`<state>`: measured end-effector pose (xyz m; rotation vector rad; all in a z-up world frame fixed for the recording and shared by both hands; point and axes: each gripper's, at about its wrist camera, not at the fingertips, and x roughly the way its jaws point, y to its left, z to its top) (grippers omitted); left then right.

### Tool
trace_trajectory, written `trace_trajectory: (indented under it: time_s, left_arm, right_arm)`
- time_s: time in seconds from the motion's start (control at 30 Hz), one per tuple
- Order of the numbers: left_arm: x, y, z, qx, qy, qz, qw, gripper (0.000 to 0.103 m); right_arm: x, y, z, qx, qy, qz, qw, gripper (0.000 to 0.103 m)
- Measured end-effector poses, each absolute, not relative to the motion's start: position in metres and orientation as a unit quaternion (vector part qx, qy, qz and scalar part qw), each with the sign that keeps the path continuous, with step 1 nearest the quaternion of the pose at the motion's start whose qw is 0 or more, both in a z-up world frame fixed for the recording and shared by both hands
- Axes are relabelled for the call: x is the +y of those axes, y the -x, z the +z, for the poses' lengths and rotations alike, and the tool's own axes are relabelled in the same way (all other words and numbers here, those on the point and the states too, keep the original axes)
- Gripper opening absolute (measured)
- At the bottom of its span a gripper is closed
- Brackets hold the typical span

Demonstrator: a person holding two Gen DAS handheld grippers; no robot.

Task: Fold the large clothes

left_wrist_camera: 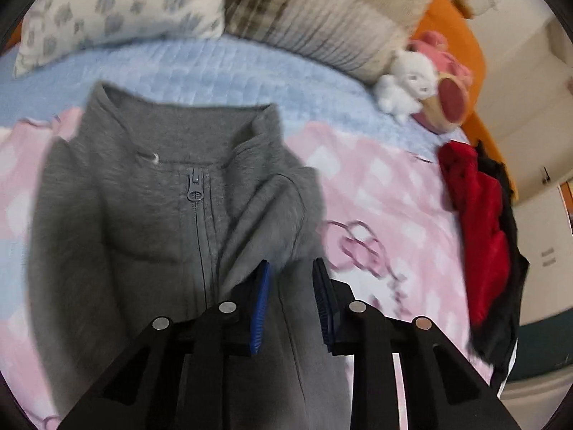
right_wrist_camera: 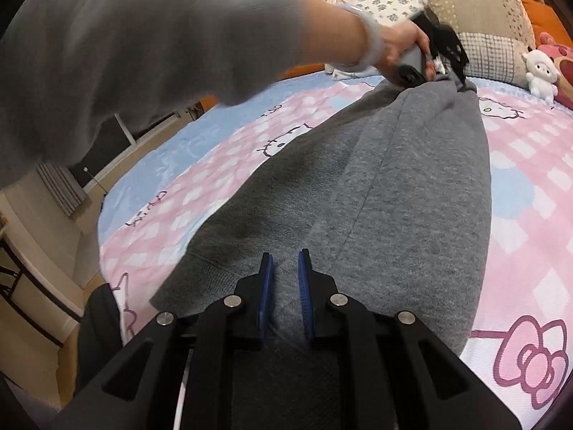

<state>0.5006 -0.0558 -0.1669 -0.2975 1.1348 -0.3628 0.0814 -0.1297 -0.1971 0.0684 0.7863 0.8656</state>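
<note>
We are partway into folding the grey zip jacket (left_wrist_camera: 172,215), which lies front-up along the pink and blue bedspread (left_wrist_camera: 386,186), its collar toward the pillows (left_wrist_camera: 118,7) at twelve o'clock in the left wrist view. One sleeve looks already laid in across the front, at about four o'clock from the zip pull (left_wrist_camera: 194,190), so we judge the side folds are under way and the bottom-to-collar fold is not yet done.

The left tongs (left_wrist_camera: 292,272) hover over the folded-in sleeve with their blue pads apart and nothing pinched between them. In the right wrist view the left hand (right_wrist_camera: 401,48) reaches out to the far end of the jacket at about one o'clock, wrist tipped down, a grey sleeve (right_wrist_camera: 143,36) covering the forearm.

The right tongs (right_wrist_camera: 286,268) sit low at the near hem, tips a narrow gap apart over the cloth; we cannot tell whether a thin layer is caught between them.

Next, we would want each pair to take a firm bite on a layer, then smooth or carry it without dragging the sleeve loose. The red and black clothes (left_wrist_camera: 480,222) wait at three o'clock.
</note>
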Motion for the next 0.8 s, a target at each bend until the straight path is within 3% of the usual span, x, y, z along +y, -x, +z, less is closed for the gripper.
trace_trajectory:
  time_s: [0.03,0.13,0.17,0.2,0.33,0.5,0.67,0.8]
  left_arm:
    - [-0.056,-0.488,-0.153,0.522,0.126,-0.180,0.824,0.037]
    - [-0.046,-0.419,-0.096,0.467,0.072,-0.237,0.849,0.065]
    - [-0.038,-0.390,-0.082,0.454,0.065,-0.257,0.851,0.083]
    - [-0.027,-0.359,-0.072,0.453,0.059,-0.270,0.848,0.089]
    - [0.023,-0.266,-0.071,0.497,0.093,-0.273,0.818,0.089]
    - [0.085,-0.153,-0.125,0.567,0.182,-0.241,0.766,0.089]
    - [0.099,-0.096,-0.181,0.588,0.237,-0.273,0.724,0.088]
    - [0.095,-0.078,-0.209,0.596,0.268,-0.292,0.698,0.088]
  right_arm:
    - [-0.135,-0.082,-0.192,0.374,-0.035,0.415,0.829,0.020]
    - [-0.166,-0.083,-0.172,0.371,-0.082,0.438,0.814,0.049]
    - [-0.176,-0.083,-0.166,0.370,-0.095,0.441,0.812,0.053]
    - [-0.189,-0.084,-0.159,0.369,-0.109,0.442,0.810,0.054]
    - [-0.234,-0.098,-0.147,0.402,-0.203,0.435,0.780,0.058]
    - [-0.252,-0.107,-0.172,0.476,-0.272,0.407,0.730,0.060]
    - [-0.235,-0.099,-0.204,0.531,-0.283,0.388,0.698,0.061]
    - [-0.239,-0.092,-0.203,0.541,-0.270,0.360,0.710,0.069]
